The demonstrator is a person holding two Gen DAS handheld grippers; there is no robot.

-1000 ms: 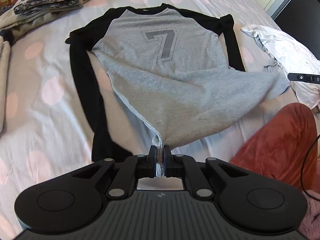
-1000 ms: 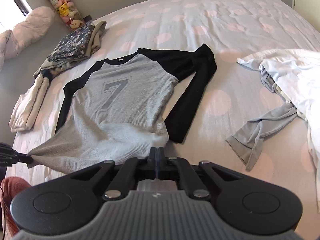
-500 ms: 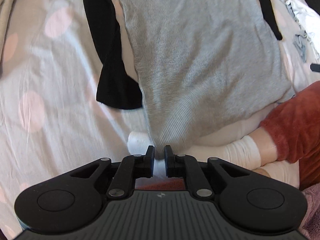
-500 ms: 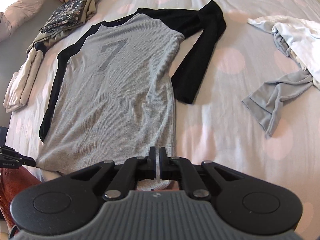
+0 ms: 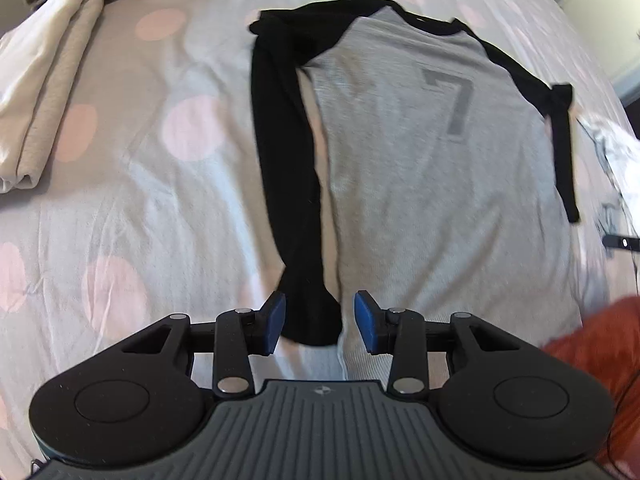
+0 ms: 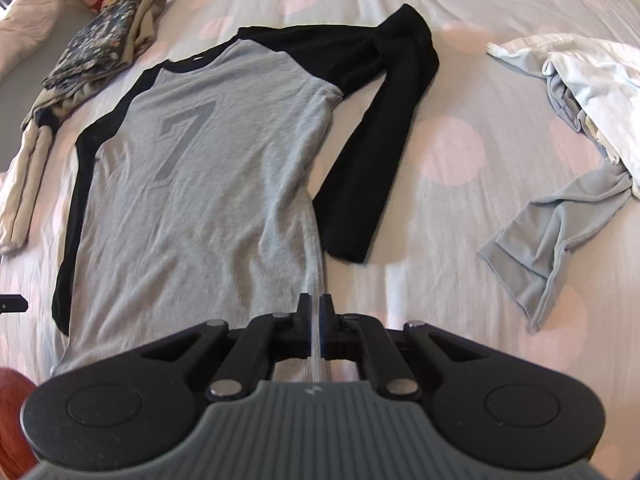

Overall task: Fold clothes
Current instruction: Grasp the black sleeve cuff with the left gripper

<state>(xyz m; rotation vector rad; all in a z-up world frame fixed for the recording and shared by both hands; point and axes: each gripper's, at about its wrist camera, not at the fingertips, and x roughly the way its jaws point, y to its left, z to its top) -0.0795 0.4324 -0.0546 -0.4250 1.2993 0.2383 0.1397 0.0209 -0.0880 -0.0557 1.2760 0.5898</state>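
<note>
A grey raglan shirt [image 5: 432, 184] with black sleeves and a "7" lies flat, face up, on the bed. It also shows in the right wrist view [image 6: 192, 184]. My left gripper [image 5: 320, 326] is open and empty, its blue pads [image 5: 276, 320] either side of the cuff of the black left sleeve [image 5: 288, 184] near the hem corner. My right gripper [image 6: 316, 320] is nearly closed, pinching the shirt's right hem edge [image 6: 316, 272]. The black right sleeve [image 6: 372, 168] lies straight beside the body.
The bed sheet [image 5: 120, 208] is pale with pink dots. Folded beige clothes [image 5: 44, 92] lie at the left, a folded floral stack [image 6: 96, 44] at the back, a white and grey pile [image 6: 580, 120] at the right. A red-clad leg [image 5: 600, 344] is at the bed edge.
The shirt was pulled flat toward the bed edge and laid down. My left gripper let go of the hem and opened. The right gripper stays on its hem corner.
</note>
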